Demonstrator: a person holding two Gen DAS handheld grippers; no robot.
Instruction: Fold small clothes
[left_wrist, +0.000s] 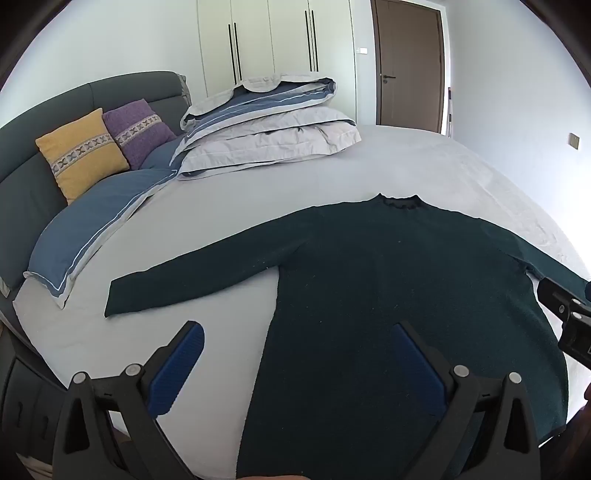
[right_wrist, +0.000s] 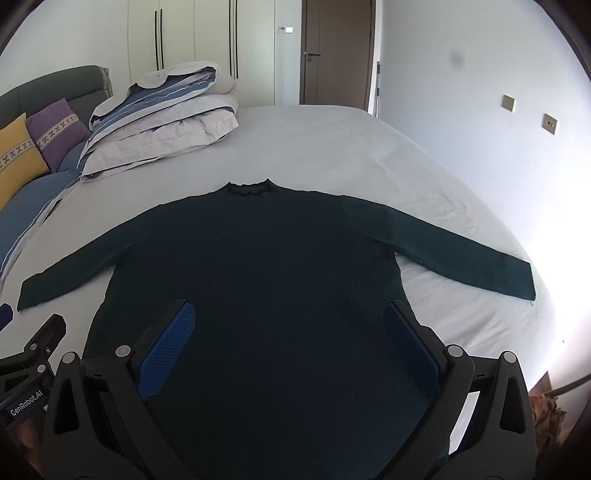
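A dark green long-sleeved sweater lies flat on the light grey bed sheet, collar away from me, both sleeves spread out to the sides. It also shows in the right wrist view. My left gripper is open and empty above the sweater's lower left edge. My right gripper is open and empty above the lower middle of the sweater. The right gripper's body shows at the right edge of the left wrist view. The left gripper's body shows at the left edge of the right wrist view.
A folded duvet stack sits at the far left of the bed. A yellow cushion, a purple cushion and a blue pillow lean near the dark headboard. Wardrobes and a brown door stand behind.
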